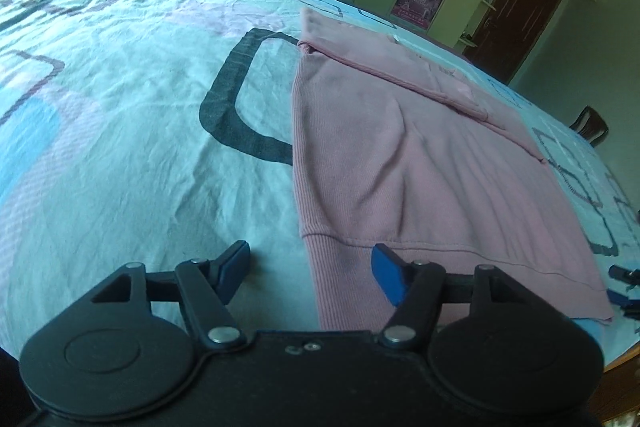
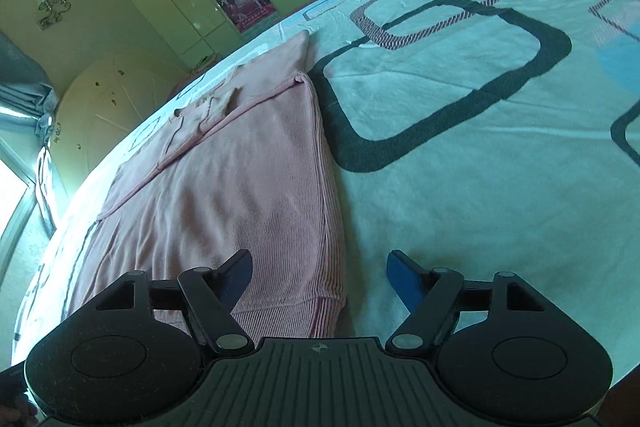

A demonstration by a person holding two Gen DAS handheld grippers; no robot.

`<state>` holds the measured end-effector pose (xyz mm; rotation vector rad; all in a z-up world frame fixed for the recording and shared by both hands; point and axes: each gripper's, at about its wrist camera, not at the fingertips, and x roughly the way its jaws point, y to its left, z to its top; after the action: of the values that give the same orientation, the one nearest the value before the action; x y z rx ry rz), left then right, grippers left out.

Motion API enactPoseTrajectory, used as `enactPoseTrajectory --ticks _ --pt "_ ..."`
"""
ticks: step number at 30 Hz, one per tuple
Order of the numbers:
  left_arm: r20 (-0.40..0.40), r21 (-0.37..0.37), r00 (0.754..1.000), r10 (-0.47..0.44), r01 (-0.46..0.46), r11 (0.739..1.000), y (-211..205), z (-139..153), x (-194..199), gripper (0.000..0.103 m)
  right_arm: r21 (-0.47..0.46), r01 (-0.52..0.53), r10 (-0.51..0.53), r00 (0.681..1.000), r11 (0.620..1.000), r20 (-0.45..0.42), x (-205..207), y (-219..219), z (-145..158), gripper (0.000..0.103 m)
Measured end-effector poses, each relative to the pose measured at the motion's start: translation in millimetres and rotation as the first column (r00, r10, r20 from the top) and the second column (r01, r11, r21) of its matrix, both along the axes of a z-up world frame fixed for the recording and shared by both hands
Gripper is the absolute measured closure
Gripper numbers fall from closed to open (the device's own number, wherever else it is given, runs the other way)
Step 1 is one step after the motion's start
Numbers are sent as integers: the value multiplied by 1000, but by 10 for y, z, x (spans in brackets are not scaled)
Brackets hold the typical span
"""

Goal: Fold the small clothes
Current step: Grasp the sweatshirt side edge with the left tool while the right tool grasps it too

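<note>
Pink garment (image 1: 400,163) lies partly folded on the patterned bedsheet (image 1: 120,107), its ribbed hem nearest both cameras. Left gripper (image 1: 310,267) stands wide, nothing between the fingers, the hem corner just under its right finger at 3 o'clock. Right gripper (image 2: 318,277) is wide too, empty, the garment's hem corner at 9 o'clock below its left finger. Only the left view catches a dark wooden door (image 1: 524,15); only the right shows a wall lamp (image 2: 52,1).
</note>
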<state>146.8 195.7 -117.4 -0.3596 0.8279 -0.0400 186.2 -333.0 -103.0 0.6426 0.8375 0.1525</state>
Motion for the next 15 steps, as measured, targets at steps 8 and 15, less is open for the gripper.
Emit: enactPoseTrajectory --ticks 8,15 --pt "-3 -205 995 -101 99 974 -47 -103 63 50 271 22 -16 1000 962 -23 -170 -94 -152 40" --pt "7 -302 998 -69 67 951 102 -215 278 56 367 7 3 1000 930 -29 151 -339 -240 46"
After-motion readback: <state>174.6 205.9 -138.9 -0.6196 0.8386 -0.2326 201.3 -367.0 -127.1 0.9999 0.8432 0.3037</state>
